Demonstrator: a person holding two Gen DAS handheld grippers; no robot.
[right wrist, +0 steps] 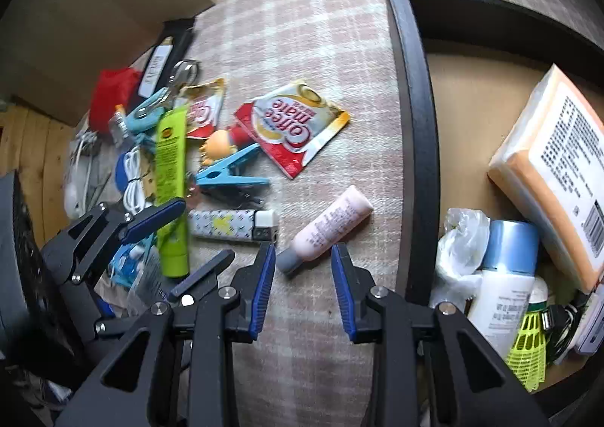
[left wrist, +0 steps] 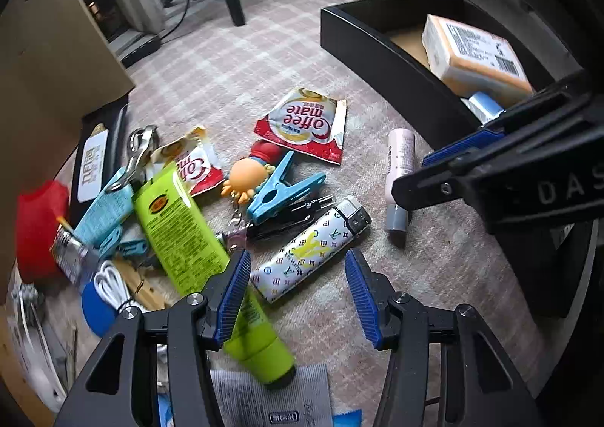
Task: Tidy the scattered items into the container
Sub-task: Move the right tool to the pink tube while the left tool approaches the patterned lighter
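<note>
Patterned lighter (left wrist: 311,248) between parted jaws

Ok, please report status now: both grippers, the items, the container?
Left gripper open over patterned lighter. Right gripper open at pink tube, gray cap between jaws, untouched. Container beside it, path clear.

- The left hand-held gripper (left wrist: 298,293) points down with its jaws apart over a patterned lighter (left wrist: 311,248) lying on the checked cloth (left wrist: 264,61).
- A green tube (left wrist: 181,234) lies beside the lighter.
- The right hand-held gripper (left wrist: 411,178) stands over a pink tube (left wrist: 399,166).
- A black container (left wrist: 385,61) holds an orange box (left wrist: 475,53).
</note>
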